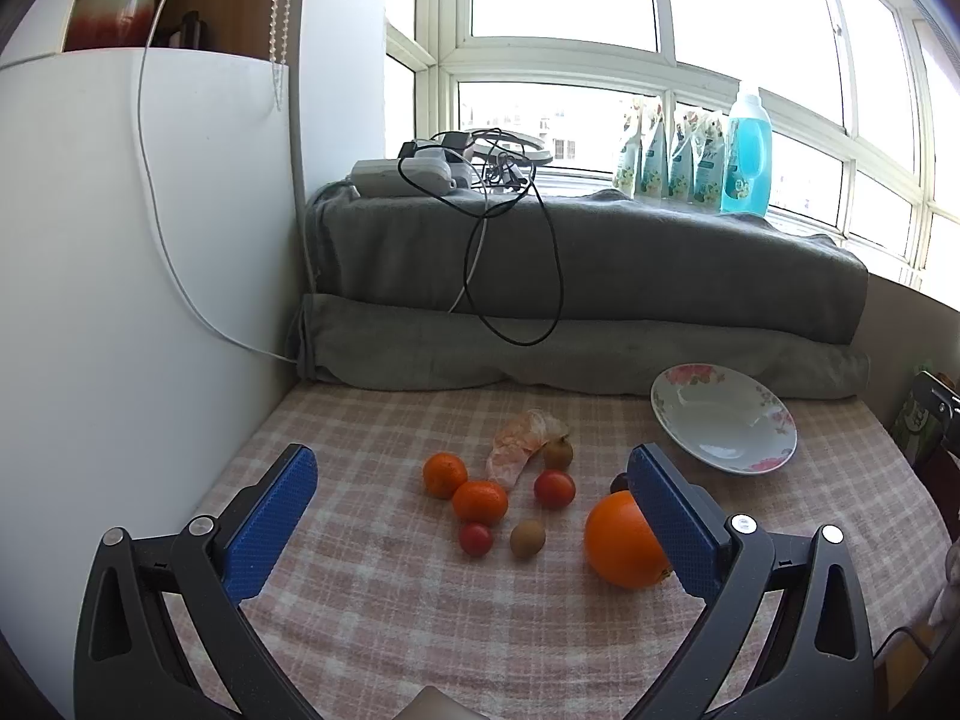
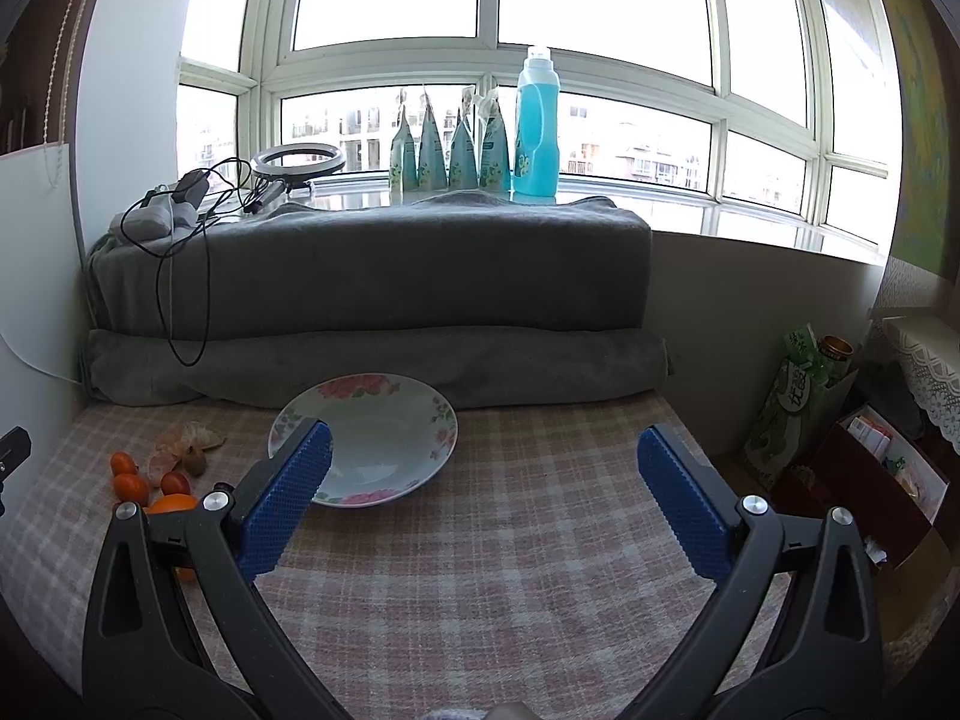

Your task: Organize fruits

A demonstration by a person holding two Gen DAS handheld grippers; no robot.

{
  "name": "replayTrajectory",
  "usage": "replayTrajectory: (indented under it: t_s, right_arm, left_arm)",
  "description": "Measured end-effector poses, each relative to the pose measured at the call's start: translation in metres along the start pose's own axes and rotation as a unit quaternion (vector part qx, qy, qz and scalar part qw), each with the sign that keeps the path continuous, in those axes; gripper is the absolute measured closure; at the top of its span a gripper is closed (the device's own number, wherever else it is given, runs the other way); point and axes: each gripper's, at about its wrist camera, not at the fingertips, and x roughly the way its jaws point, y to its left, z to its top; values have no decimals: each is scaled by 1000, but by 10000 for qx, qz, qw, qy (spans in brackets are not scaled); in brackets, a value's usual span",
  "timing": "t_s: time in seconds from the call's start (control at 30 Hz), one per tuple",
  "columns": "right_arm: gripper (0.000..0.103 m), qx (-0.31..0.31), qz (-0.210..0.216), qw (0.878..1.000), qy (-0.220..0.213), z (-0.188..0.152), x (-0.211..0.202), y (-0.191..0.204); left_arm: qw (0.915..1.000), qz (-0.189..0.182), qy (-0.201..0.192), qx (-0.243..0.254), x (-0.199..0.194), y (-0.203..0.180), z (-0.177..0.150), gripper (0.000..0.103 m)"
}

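Fruits lie on the checked tablecloth (image 1: 372, 600): a large orange (image 1: 621, 543), two mandarins (image 1: 445, 474) (image 1: 480, 502), two small red fruits (image 1: 554, 488) (image 1: 476, 539), two brown fruits (image 1: 528, 539) (image 1: 558, 453) and a peel (image 1: 517, 444). A white floral plate (image 1: 726, 420) lies empty at the right; it also shows in the right wrist view (image 2: 372, 438). My left gripper (image 1: 474, 480) is open above the fruits, its right finger in front of the large orange. My right gripper (image 2: 483, 456) is open and empty, near the plate. The fruits (image 2: 132, 486) sit at its left.
Folded grey blankets (image 1: 600, 300) line the back, with cables and a power strip (image 1: 420, 174) on top. A blue bottle (image 2: 537, 126) and pouches stand on the sill. A white panel (image 1: 120, 300) stands at the left. Boxes and cartons (image 2: 804, 402) sit beyond the right edge.
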Motion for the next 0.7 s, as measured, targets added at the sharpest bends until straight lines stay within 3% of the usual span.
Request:
replayTrajectory:
  t_s: [0.7]
  right_arm:
    - [0,5,12,10000,4,-1,1,-1]
  left_arm:
    - [10000,-20,-14,-13,0,1,1,0]
